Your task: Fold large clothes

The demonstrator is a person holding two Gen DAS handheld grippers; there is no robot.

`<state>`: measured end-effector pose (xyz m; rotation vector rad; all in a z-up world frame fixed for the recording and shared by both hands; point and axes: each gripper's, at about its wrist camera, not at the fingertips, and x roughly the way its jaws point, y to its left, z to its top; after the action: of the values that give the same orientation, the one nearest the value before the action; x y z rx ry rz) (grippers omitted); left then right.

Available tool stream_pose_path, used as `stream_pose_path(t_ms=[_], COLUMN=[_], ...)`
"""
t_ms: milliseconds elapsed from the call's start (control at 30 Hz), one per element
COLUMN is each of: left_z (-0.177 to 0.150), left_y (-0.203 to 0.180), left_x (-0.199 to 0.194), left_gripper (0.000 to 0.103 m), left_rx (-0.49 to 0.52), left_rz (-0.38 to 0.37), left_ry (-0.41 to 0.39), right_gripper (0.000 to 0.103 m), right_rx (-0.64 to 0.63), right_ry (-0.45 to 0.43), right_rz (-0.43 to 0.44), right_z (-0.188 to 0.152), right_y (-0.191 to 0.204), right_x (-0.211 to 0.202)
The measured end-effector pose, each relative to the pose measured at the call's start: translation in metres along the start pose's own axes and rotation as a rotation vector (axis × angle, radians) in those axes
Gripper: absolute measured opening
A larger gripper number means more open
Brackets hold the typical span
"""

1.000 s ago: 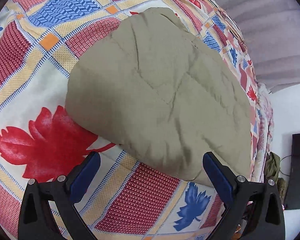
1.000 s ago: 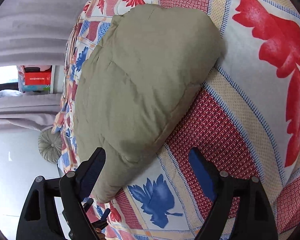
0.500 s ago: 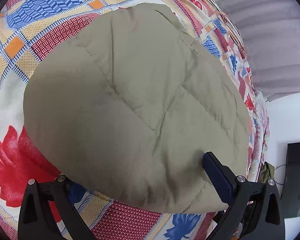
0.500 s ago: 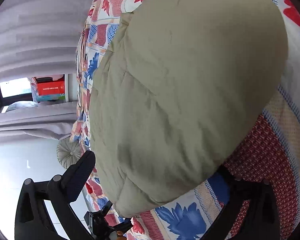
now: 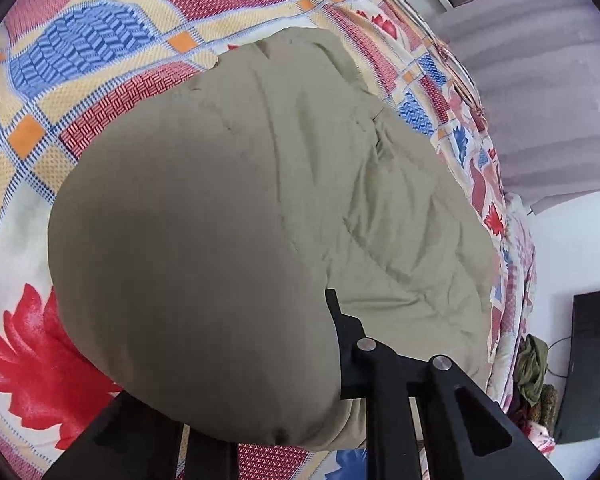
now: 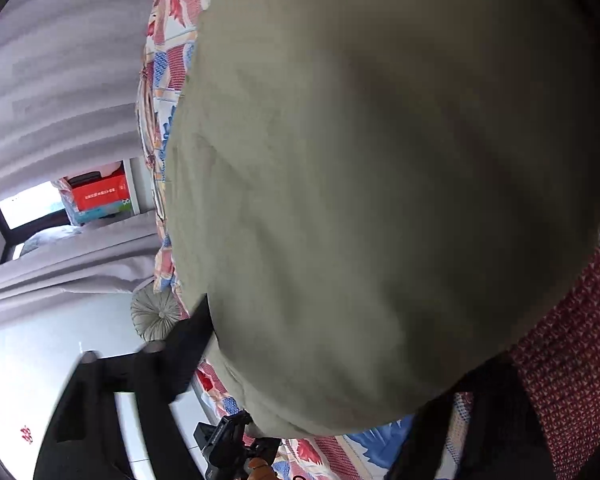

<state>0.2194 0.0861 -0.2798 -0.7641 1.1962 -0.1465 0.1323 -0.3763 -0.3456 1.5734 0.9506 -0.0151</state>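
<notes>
Left wrist view: olive jacket (image 5: 260, 220) lies bunched on the bed (image 5: 80, 80), a quilted puffy mass over the patterned bedspread. Its near edge bulges up right against the camera and covers the left tongs (image 5: 260, 392); only the right finger's black frame shows, pressed against the fabric. Left finger hidden, so whether they grip the jacket or just straddle it cannot be told. Bare bedspread open to the left and at the top. On the right the jacket runs close to the bed edge; past that, grey curtain (image 5: 540, 100), white floor, dark box (image 5: 592, 360), a heap of green cloth (image 5: 532, 368).

Right wrist view: jacket (image 6: 380, 180) fills most of the frame, blurred, very close. Right tongs (image 6: 320, 360) mostly buried under it; the left finger's frame sticks out at the fabric's edge, the right finger is dark and smeared. Gap not visible, state cannot be told. Only this view shows a round grey cushion (image 6: 156, 314), a red box (image 6: 100, 194) by the window, and a black device (image 6: 228, 444) below the bed edge. Strip of red-patterned bedspread free at lower right.
</notes>
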Motion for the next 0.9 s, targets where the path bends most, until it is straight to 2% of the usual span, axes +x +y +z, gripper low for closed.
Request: stream_pose_path(t_ms=[33, 100, 167, 300, 400, 567, 767, 867, 900], left_z=[-0.002, -0.007, -0.012, -0.029, -0.054, -0.106, -0.154, -0.163, -0.163], left_y=[-0.005, -0.013, -0.018, -0.015, -0.007, 0.032, 0.078, 0.087, 0.088], left_x=[-0.005, -0.015, -0.028, -0.059, -0.084, -0.112, -0.116, -0.117, -0.119], left_gripper=[0.020, 0.018, 0.018, 0.018, 0.018, 0.018, 0.018, 0.025, 0.032], left_rx=[0.031, 0.087, 0.126, 0.164, 0.209, 0.197, 0.179, 0.189, 0.199], left_rz=[0.007, 0.023, 0.025, 0.005, 0.027, 0.047, 0.105, 0.148, 0.169], left_ry=[-0.011, -0.027, -0.035, -0.024, 0.006, 0.096, 0.194, 0.205, 0.207], right_gripper=[0.037, 0.028, 0.025, 0.024, 0.024, 0.024, 0.025, 0.029, 0.031], right_rx=[0.004, -0.016, -0.049, -0.103, -0.133, -0.098, -0.022, -0.013, -0.012], right_ry=[0.001, 0.005, 0.017, 0.051, 0.079, 0.110, 0.131, 0.122, 0.121], right_rz=[0.015, 0.036, 0.047, 0.051, 0.026, -0.004, -0.067, -0.097, -0.105], right_z=[0.000, -0.003, -0.007, -0.020, -0.039, -0.079, -0.115, -0.116, -0.116], right_y=[-0.001, 0.003, 0.009, 0.016, 0.012, -0.020, -0.068, -0.078, -0.077], right_x=[-0.002, -0.006, -0.013, -0.032, -0.052, -0.090, -0.116, -0.118, -0.117])
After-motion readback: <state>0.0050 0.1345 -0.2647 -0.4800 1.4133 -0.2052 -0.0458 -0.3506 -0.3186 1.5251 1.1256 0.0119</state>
